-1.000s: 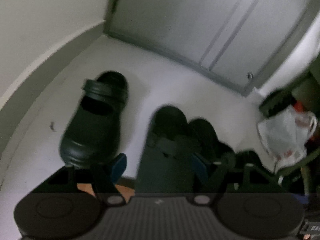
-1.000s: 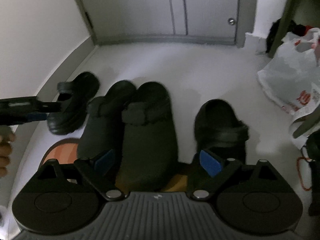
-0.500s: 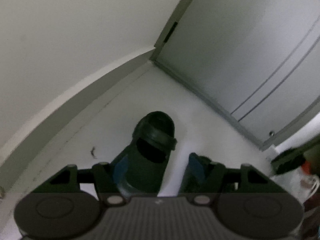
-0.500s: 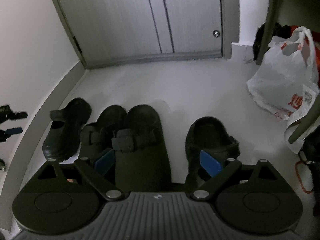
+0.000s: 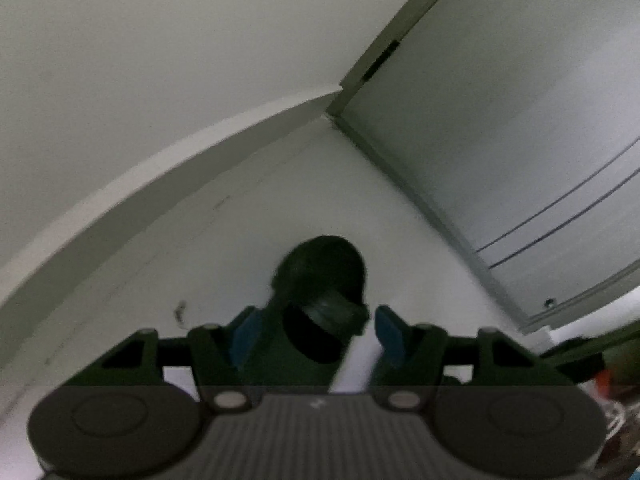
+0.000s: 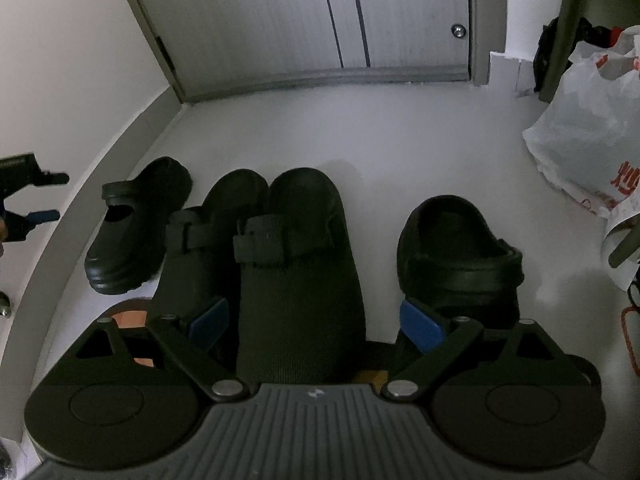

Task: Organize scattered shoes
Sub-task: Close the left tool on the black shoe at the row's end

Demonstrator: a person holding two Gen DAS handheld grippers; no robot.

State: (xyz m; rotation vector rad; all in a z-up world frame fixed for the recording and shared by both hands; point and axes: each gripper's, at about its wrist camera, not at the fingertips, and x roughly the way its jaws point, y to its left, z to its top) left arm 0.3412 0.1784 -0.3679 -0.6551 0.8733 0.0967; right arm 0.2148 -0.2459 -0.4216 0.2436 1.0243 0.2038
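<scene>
pale floor (image 6: 400, 140) ahead of the right gripper (image 6: 316, 322), carrying four black shoes (image 6: 296, 264) and a white plastic bag (image 6: 592, 128) far right.

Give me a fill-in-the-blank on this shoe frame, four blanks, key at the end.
1. The floor holds ____ dark shoes in a row.
2. The strapped clog at the wall end points its toe ____ the door.
3. The open right hand-held gripper straddles the ____ slipper.
4. The white plastic bag lies at the ____ edge of the right wrist view.

Missing words: four; away from; ribbed; right
</scene>
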